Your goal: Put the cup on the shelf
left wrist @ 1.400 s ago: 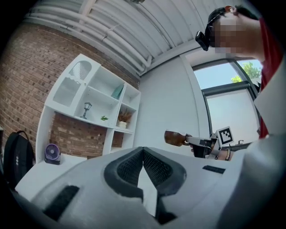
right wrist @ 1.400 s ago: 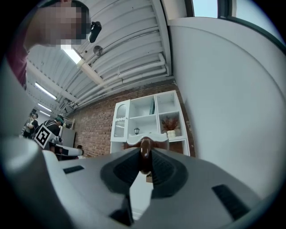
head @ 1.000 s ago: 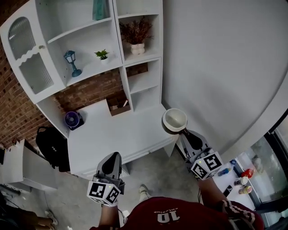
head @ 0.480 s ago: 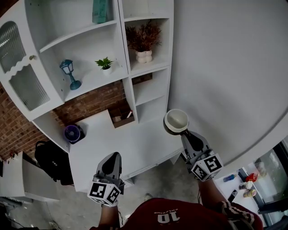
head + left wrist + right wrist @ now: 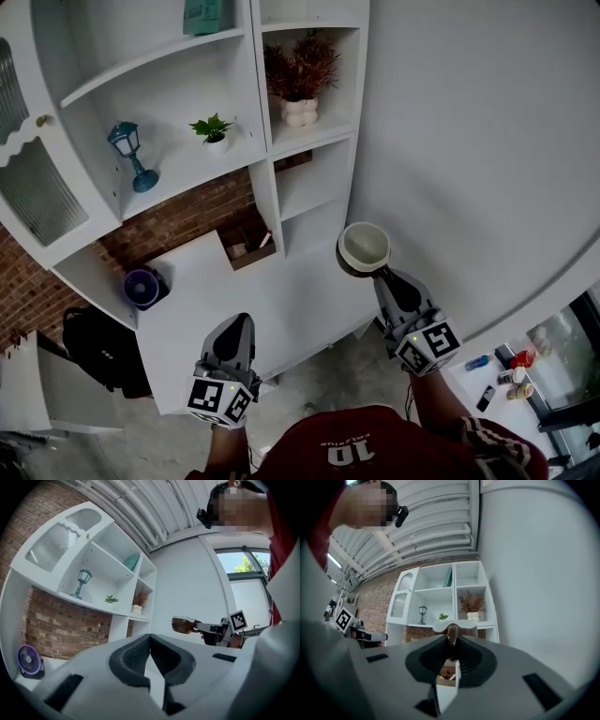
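Cup [image 5: 364, 247], head view: brown outside and white inside, mouth up, carried by its handle side in the right hand-held gripper [image 5: 377, 273]. It hangs in the air over the right end of the white worktop [image 5: 234, 281], in front of the lower right compartments of the white shelf unit [image 5: 258, 141] and on no shelf. The left hand-held gripper [image 5: 238, 322] is level above the front edge of the worktop, well apart from the cup. On the wide shelf stand a blue lantern [image 5: 128, 156] and a small potted plant [image 5: 212, 129]; a white vase of dried stems [image 5: 300, 98] stands in the compartment to their right. A purple fan [image 5: 142, 287] and a wooden box [image 5: 246, 246] rest at the back of the worktop against the brick wall [image 5: 183, 211]. A black backpack [image 5: 98, 345] lies on the floor to the left.

Left gripper view: the jaws of the left hand-held gripper [image 5: 150, 635] are pressed together with nothing between them. Beyond them the cup [image 5: 182, 624] shows side-on, in mid-air before the plain wall, in the grip of the right hand-held gripper [image 5: 199, 626].

Right gripper view: the jaws of the right hand-held gripper [image 5: 452, 641] are clamped on the brown handle of the cup [image 5: 453, 629], whose pale rim lies across their tips. The shelf unit fills the background directly ahead, with the lantern, the plant and the vase on its middle shelves.
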A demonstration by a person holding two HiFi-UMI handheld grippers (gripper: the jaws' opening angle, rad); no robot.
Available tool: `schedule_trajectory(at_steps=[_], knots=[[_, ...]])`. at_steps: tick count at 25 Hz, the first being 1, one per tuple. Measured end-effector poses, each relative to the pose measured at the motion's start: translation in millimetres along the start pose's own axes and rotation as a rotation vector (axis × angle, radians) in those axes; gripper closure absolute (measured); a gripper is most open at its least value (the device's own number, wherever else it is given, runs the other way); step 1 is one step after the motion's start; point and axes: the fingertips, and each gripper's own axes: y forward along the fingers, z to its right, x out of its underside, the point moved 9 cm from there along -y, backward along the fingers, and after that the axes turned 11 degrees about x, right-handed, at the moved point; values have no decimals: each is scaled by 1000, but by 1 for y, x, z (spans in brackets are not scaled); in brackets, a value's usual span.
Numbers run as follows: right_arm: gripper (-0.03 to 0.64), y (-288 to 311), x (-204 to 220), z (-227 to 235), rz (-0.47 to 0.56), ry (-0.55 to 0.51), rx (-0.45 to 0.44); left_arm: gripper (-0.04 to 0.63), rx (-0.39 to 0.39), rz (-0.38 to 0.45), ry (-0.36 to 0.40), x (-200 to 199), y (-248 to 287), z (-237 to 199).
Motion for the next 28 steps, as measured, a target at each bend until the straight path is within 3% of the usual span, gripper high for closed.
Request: schedule_trajectory(at_steps=[8,19,28], knots=[[569,3,5,1,-21,-10,8,603,4,-5,-41,12,1,-2],[569,39,20,13,-13,26,-46,603,-53,-10,-9,16,5,-9],[569,80,19,43,2,38,-110,603,-68,-2,17,12,52,-15]])
